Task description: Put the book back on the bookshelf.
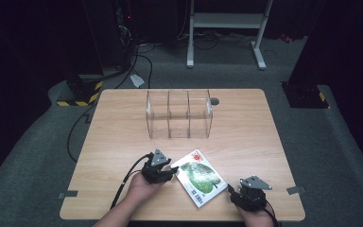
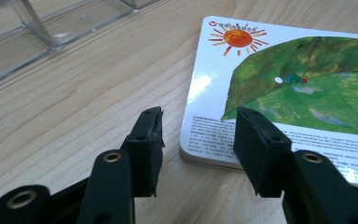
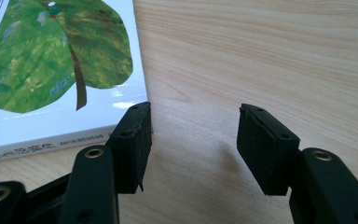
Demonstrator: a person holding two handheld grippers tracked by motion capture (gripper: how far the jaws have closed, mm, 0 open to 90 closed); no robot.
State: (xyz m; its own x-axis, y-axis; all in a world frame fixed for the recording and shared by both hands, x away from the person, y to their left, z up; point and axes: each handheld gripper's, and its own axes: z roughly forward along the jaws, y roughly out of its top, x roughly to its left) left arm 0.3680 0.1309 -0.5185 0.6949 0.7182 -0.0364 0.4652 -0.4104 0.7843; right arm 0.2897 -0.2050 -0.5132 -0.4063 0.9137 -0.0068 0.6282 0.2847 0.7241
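A white board book (image 1: 199,177) with a green leaf and an orange sun on its cover lies flat near the table's front edge. My left gripper (image 1: 172,170) sits at the book's left corner, held in a hand. In the left gripper view its jaws (image 2: 198,135) stand open astride the corner of the book (image 2: 307,79), one jaw over bare wood and the other over the cover, with no pad pressing. My right gripper (image 1: 234,193) is at the book's right corner. Its jaws (image 3: 193,135) are open over bare wood, the left one beside the edge of the book (image 3: 51,60).
A clear plastic organizer (image 1: 179,113) with three compartments stands at the middle back of the wooden table (image 1: 246,127); it also appears close by as the organizer (image 2: 37,28). Beyond the table are a white stand (image 1: 227,21), floor cables and a yellow-black striped base (image 1: 80,92).
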